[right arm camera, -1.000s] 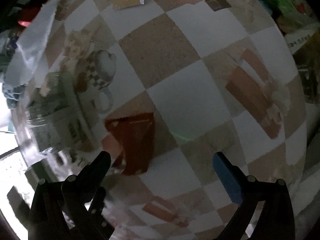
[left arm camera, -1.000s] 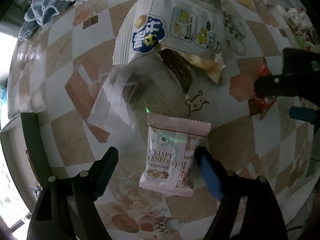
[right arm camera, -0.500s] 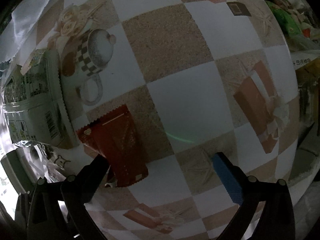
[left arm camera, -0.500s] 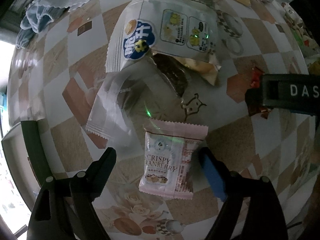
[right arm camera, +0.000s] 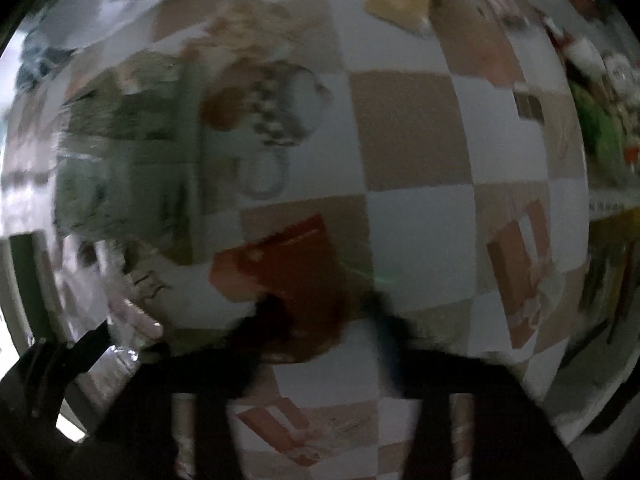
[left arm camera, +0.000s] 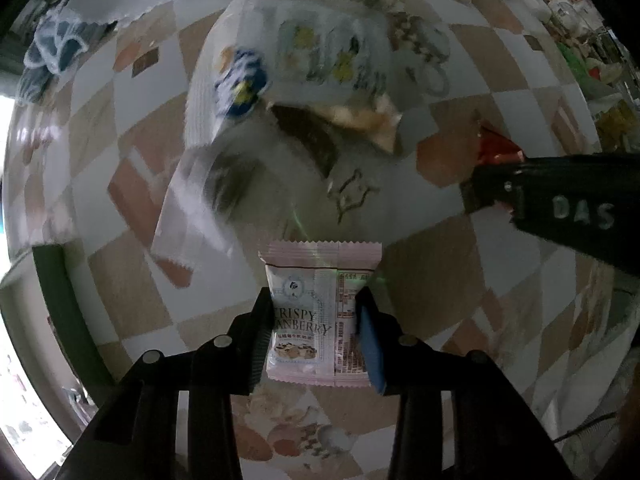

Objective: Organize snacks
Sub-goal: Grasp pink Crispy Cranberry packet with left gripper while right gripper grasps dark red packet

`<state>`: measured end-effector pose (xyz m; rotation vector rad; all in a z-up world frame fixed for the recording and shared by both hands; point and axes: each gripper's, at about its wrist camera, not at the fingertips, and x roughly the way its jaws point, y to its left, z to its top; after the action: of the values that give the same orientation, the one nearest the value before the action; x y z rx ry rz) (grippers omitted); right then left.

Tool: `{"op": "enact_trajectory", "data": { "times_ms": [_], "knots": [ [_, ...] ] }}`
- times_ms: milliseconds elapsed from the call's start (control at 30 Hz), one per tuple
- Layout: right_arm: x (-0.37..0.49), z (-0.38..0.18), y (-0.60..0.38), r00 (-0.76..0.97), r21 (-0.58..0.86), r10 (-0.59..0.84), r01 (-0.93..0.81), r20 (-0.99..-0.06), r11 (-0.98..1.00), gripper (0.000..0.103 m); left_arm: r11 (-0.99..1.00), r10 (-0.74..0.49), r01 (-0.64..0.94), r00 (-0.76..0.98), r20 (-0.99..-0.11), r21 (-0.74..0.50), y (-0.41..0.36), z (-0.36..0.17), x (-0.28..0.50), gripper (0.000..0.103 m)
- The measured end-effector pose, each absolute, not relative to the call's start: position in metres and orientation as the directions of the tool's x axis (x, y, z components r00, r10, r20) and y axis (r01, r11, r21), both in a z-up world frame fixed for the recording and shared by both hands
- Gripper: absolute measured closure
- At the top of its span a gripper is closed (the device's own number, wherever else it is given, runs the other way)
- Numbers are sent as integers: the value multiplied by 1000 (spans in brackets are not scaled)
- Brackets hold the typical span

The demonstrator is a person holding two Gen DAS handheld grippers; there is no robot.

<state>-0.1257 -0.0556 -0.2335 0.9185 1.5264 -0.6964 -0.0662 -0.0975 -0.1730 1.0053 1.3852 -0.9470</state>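
Note:
A pink "Crispy Cranberry" packet lies on the checked tablecloth. My left gripper points down over it. Its jaws are closing, and both pads press the packet's sides. In the blurred right wrist view a red packet lies on the cloth. My right gripper is closing, with its dark fingers against the packet's lower edges. The left wrist view shows the right gripper's black body at the right edge, with the red packet sticking out beyond it.
A large white snack bag lies above the cranberry packet, over a gold packet and a clear wrapper. A blue cloth sits far left. More snacks crowd the far right. The table's green edge runs down the left.
Both grippers went from wide open to closed: the left onto the cranberry packet, the right around the red packet. The right gripper also rolled and shifted, which brought the red packet between its fingers.

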Motion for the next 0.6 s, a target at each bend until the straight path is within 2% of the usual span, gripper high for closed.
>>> {"op": "enact_trajectory", "data": {
  "times_ms": [267,467,600],
  "knots": [
    [-155,-231,-14,42,167,257,857,-966,488,72,310,92,950,3,-996,32,-44,-175,-61,60],
    [-171,-232,36,33,188,305,847,-952,497,72,317,130,947,8,-991,49,2,-176,-61,60],
    [-170,-231,48,8,161,287,843,-958,513,72,323,129,945,5,-992,47,8,-174,-61,59]
  ]
}}
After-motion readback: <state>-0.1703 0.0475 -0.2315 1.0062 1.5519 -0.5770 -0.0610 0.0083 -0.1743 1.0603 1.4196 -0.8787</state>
